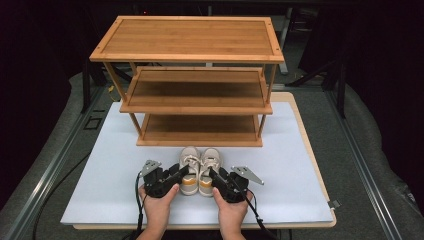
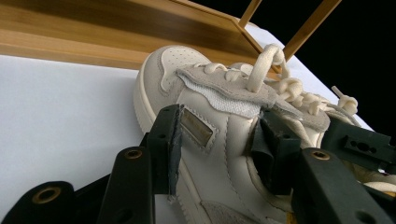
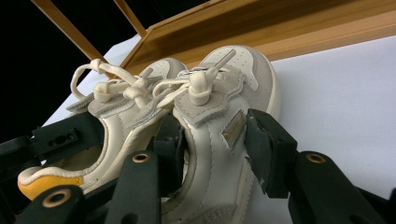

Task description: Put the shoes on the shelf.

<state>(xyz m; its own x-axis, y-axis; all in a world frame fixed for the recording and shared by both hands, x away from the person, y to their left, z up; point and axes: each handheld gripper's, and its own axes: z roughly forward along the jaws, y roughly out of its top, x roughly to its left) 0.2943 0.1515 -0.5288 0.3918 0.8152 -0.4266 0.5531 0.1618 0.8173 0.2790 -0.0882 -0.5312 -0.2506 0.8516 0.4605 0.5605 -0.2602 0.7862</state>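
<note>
While wooden rack (image 1: 192,80) stands empty, each hand-held gripper (left (image 1: 181,175), right (image 1: 215,176)) clamps one shoe's side wall — left shoe (image 1: 188,167), right shoe (image 1: 210,169).

- You have two shoes at lower centre of the high view: a left shoe (image 1: 188,170) and a right shoe (image 1: 210,170), side by side.
- You hold two grippers, the left gripper (image 1: 181,174) and the right gripper (image 1: 215,176).
- One wooden rack (image 1: 187,55) fills the upper middle, with three shelves.
- One white mat (image 1: 100,185) covers one desk (image 1: 320,170).
</note>
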